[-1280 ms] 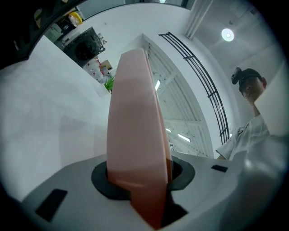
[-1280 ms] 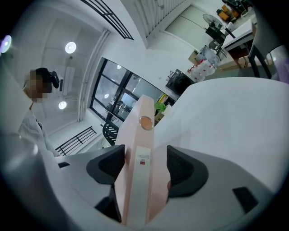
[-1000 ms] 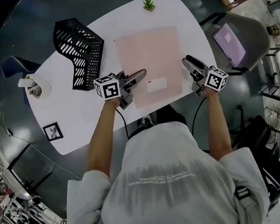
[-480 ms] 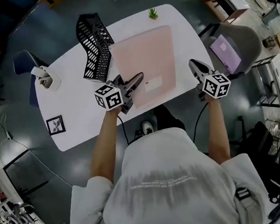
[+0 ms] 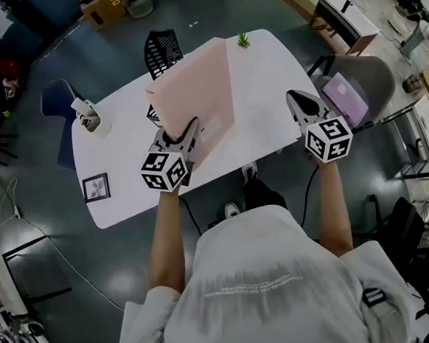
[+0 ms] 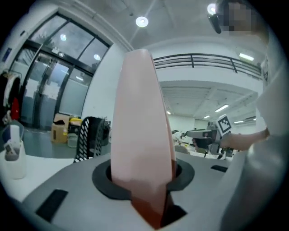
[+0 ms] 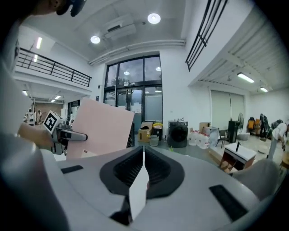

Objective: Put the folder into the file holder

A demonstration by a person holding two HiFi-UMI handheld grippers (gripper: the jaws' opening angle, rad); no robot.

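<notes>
The left gripper (image 5: 188, 132) grips the pink folder (image 5: 194, 95) upright before the file holder (image 5: 162, 47), while the right gripper (image 5: 295, 96) is clenched empty.

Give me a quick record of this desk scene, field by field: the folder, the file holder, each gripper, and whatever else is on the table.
folder: pink, held up on edge over the table, not yet in the file holder
file holder: black mesh, on the table behind the folder, partly hidden by it
left gripper: shut on the folder's near edge
right gripper: shut, nothing between its jaws, apart from the folder on its right
table: white
other items: small plant at the far edge; white cup at the left end; marker card near the left corner
</notes>
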